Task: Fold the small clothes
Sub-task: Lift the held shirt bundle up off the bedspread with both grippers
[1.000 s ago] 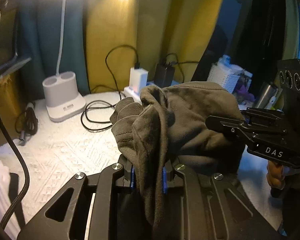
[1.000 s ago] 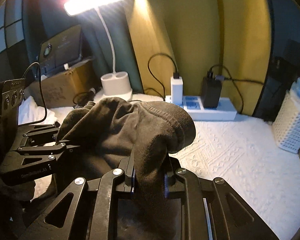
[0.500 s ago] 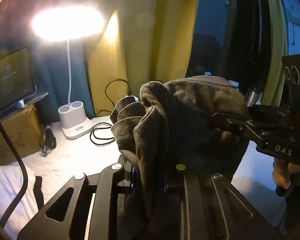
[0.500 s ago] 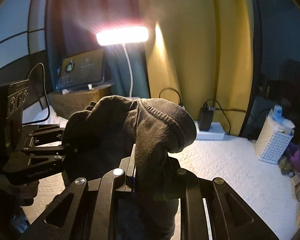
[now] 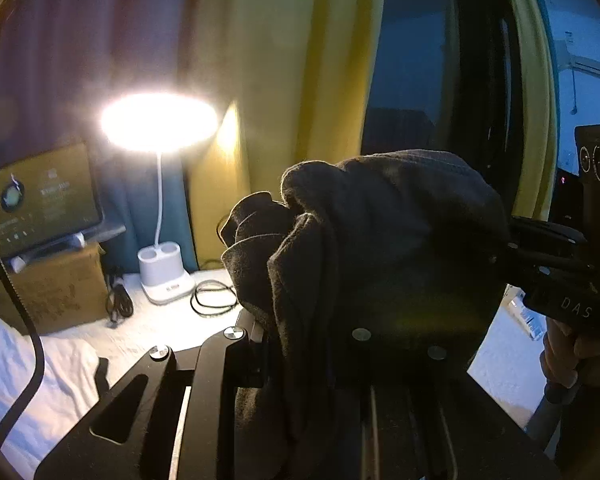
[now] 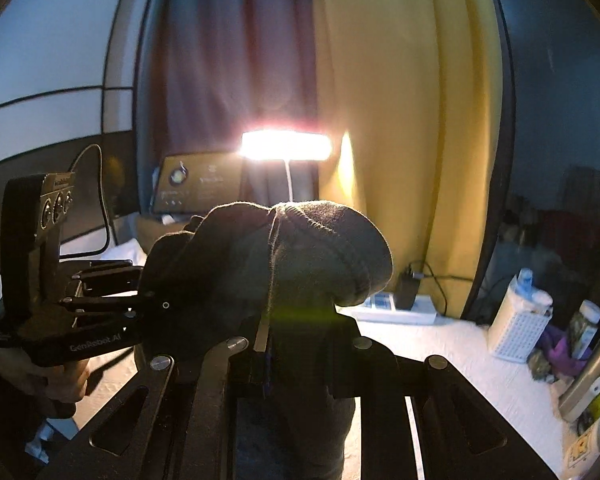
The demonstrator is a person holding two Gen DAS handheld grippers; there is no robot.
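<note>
A dark grey-brown garment point(image 5: 380, 240) hangs bunched in the air between both grippers, well above the white table. My left gripper point(image 5: 300, 340) is shut on one bunched edge, with cloth draped over its fingers. In the right wrist view the same garment point(image 6: 300, 256) bulges over my right gripper point(image 6: 296, 344), which is shut on its ribbed hem. The right gripper point(image 5: 512, 248) shows at the right of the left wrist view, biting the cloth. The left gripper point(image 6: 148, 300) enters from the left of the right wrist view, held by a hand point(image 6: 48, 376).
A lit white desk lamp point(image 5: 160, 276) stands at the back by a tablet point(image 5: 44, 196) on a cardboard box point(image 5: 52, 292). White cloth point(image 5: 28, 372) lies at left. A power strip point(image 6: 396, 308), white basket point(image 6: 516, 332) and bottles sit at right. Yellow curtains point(image 6: 412, 120) hang behind.
Both grippers have risen with the garment still clamped, and tilted upward, so the table and lamp base sank lower in view and the lamp head came into view.
</note>
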